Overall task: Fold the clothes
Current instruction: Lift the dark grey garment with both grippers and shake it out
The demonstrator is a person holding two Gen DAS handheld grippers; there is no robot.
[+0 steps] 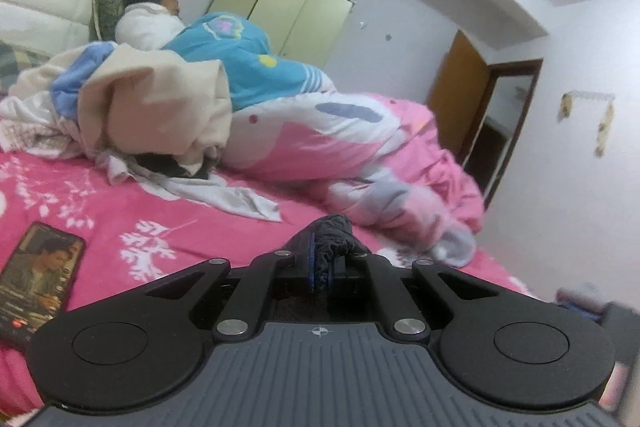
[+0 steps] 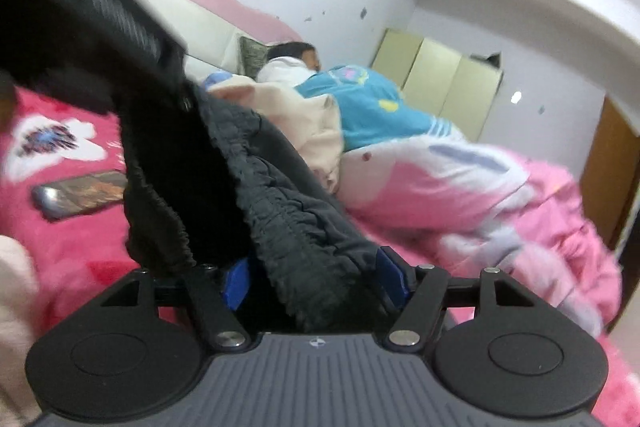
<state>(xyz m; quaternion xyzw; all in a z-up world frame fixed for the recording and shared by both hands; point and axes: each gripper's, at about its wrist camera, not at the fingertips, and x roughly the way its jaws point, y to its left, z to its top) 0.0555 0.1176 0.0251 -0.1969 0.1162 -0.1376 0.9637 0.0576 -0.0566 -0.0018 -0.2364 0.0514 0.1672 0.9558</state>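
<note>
A dark grey garment with a gathered elastic waistband (image 2: 280, 195) hangs over the pink bed. In the left wrist view my left gripper (image 1: 324, 261) is shut on a bunched bit of this dark garment (image 1: 336, 231), which sticks up between the blue pads. In the right wrist view the left gripper (image 2: 182, 95) shows as a black body at the upper left, and the cloth hangs down from it. My right gripper (image 2: 316, 279) stands open. Its blue pads (image 2: 236, 283) are wide apart with the waistband draped loosely between them.
A person (image 1: 224, 47) lies under a pink and white quilt (image 1: 360, 147) across the far side of the bed. A pile of crumpled clothes (image 1: 152, 107) sits beside them. A phone (image 1: 36, 279) lies on the pink sheet (image 1: 160, 211) at the left. A wardrobe (image 1: 280, 7) and a door (image 1: 460, 95) stand behind.
</note>
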